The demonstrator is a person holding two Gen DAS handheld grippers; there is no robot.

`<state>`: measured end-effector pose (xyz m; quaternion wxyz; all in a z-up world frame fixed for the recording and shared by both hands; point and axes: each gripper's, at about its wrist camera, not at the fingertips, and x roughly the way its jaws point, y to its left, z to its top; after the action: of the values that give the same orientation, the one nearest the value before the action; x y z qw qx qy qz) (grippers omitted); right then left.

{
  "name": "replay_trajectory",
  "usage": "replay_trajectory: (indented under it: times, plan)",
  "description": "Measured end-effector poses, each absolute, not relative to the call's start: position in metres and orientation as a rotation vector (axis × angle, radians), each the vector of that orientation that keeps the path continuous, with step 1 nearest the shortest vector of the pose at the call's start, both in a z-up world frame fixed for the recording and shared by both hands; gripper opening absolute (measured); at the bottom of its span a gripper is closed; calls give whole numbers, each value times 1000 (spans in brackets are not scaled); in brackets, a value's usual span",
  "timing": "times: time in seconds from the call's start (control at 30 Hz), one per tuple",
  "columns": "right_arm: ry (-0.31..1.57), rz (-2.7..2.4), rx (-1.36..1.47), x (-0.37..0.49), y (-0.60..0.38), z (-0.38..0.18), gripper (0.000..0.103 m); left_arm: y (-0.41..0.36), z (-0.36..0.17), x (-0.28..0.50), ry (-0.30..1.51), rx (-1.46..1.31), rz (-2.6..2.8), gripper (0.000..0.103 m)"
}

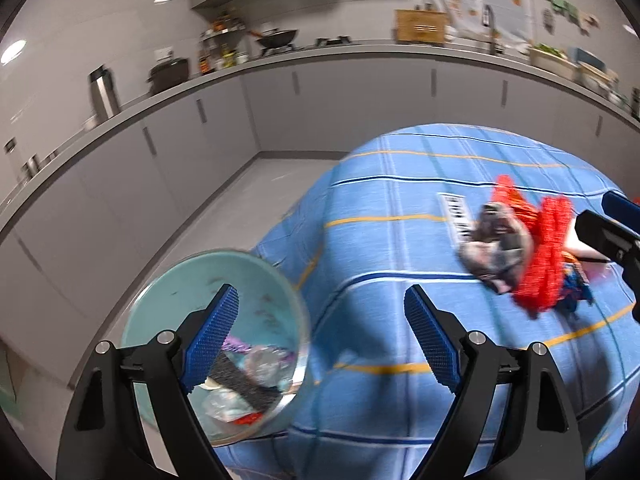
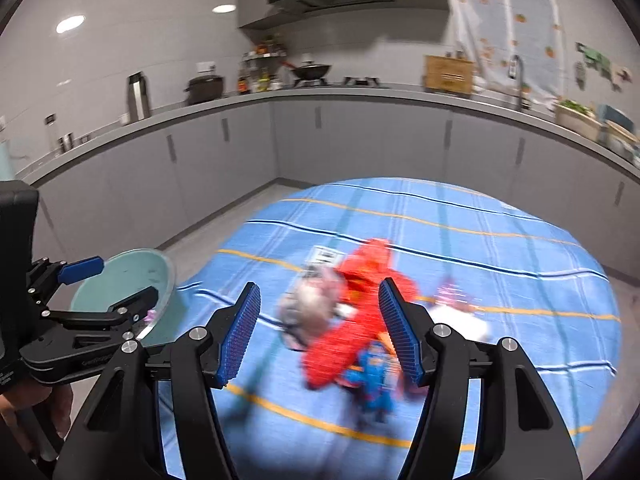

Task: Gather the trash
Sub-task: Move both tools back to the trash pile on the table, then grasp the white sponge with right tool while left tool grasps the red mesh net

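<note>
With jaws apart and empty, the left gripper [image 1: 320,336] hung near the bin [image 1: 168,280] left of the table [image 1: 380,184], while the right gripper [image 2: 319,334], also apart, faced the trash pile [image 2: 352,312] on the cloth, seemingly lining up a grab.

Left gripper [image 1: 322,340] built of black angular arms, ridged blue pads [image 1: 212,344] fitted at ten and two o'clock, silver round screws set at pivots, right gripper [image 2: 320,332] made alike, faint white lettering printed on the left one's side.
</note>
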<state>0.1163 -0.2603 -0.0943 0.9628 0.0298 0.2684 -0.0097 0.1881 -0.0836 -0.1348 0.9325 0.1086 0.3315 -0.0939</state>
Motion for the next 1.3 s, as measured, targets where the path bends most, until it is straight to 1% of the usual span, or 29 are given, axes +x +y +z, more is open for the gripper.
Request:
replay_trajectory:
  times: [0.23,0.3,0.4,0.43,0.6,1.1,1.13,1.17,1.2,1.23,1.3]
  plan:
    - [540,-130,107,101,-309,-100,62,-127,-129,185,653,266,-268,84]
    - [543,-151,111,97,-319,-103,68,-136,-129,185,649,274,-284,84]
    - [548,-170,119,94,-328,-107,72,-150,-131,185,645,289,-305,86]
    - [552,-174,122,94,-331,-109,72,-156,-132,186,644,293,-308,88]
    - [586,-172,125,101,-337,-122,73,-171,-140,196,651,313,-317,88]
    - [650,-134,118,120,-339,-141,74,-179,-144,198,658,314,-326,88]
    - [656,-128,117,121,-339,-141,74,-179,-144,197,657,313,-327,88]
    - [658,-126,115,121,-338,-142,71,-180,-144,197,656,313,-329,88]
    - [664,-125,112,121,-338,-142,62,-180,-143,196,655,313,-330,88]
    - [675,-115,113,122,-338,-144,57,-180,-143,196,654,313,-332,88]
    - [681,-107,120,121,-338,-145,55,-182,-141,194,651,313,-335,88]
